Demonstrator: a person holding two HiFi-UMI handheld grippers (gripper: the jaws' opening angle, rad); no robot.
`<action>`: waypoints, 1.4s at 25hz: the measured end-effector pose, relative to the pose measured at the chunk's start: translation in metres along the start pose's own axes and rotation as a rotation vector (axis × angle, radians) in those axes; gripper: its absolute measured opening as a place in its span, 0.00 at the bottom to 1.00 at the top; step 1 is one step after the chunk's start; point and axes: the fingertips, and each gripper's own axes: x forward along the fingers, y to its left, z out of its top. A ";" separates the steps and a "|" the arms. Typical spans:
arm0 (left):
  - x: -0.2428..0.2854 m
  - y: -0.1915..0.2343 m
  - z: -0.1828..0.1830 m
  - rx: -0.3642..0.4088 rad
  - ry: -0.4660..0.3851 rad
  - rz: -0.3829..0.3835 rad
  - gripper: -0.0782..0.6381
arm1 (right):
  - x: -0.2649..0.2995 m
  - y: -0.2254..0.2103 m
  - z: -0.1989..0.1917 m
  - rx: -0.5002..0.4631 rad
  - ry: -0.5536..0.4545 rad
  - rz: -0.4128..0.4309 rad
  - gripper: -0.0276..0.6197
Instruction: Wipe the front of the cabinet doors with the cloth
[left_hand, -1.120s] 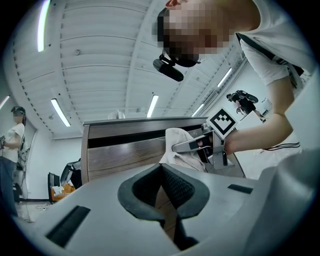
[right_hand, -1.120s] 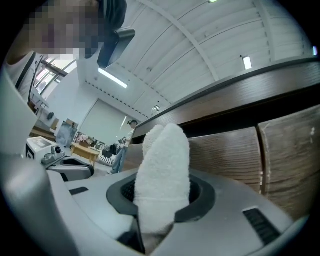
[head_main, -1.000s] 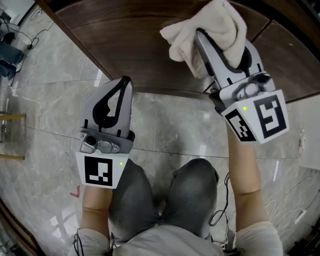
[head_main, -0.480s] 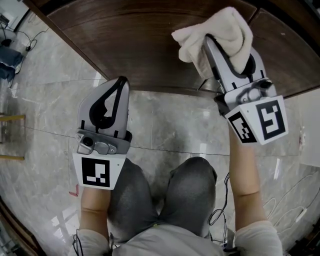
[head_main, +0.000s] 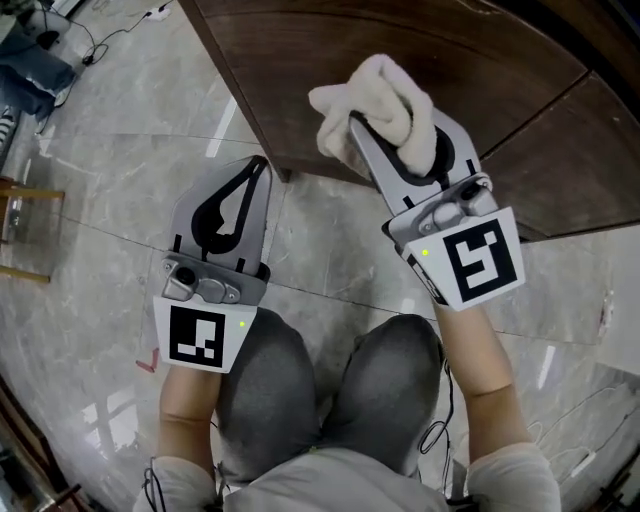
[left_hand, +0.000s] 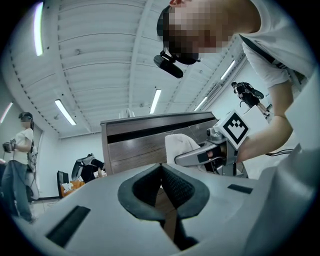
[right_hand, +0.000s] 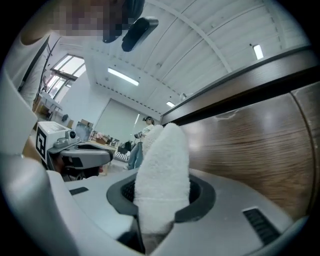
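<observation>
Cloth (head_main: 375, 105) sits upper centre of the head view, a white fluffy wad clamped in my right gripper (head_main: 392, 135). The jaws are closed on it, and the bunched fabric sticks out past the tips. It overlaps the dark wood cabinet door (head_main: 450, 45) near the door's lower left corner. I can't tell whether it actually presses on the wood.

In the right gripper view the cloth (right_hand: 162, 170) stands upright in the centre, pinched between the grey pads. The brown door panel (right_hand: 250, 150) fills the right side just beside it, and my left gripper (right_hand: 80, 157) is at mid left.

The left gripper (head_main: 256, 168) is at centre left of the head view, over the grey marble floor (head_main: 90, 190) and clear of the cabinet's corner. Its jaws are together at the tips with nothing between them. The left gripper view confirms this: the pads (left_hand: 172, 185) meet at the centre, and only a sliver of wood shows through lower down. There the cabinet (left_hand: 135, 145) is mid frame, and the right gripper (left_hand: 200, 155) holds the cloth (left_hand: 179, 145) against its front at centre right.

My knees (head_main: 330, 390) in grey trousers are at bottom centre.
</observation>
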 end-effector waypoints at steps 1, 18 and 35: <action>-0.007 0.009 -0.004 -0.003 0.006 0.013 0.13 | 0.012 0.012 -0.002 -0.008 0.005 0.019 0.25; -0.060 0.084 -0.074 -0.088 0.013 0.085 0.13 | 0.148 0.090 -0.077 -0.122 0.123 0.128 0.25; -0.059 0.065 -0.071 -0.076 0.005 0.081 0.13 | 0.118 0.057 -0.098 -0.058 0.162 0.034 0.25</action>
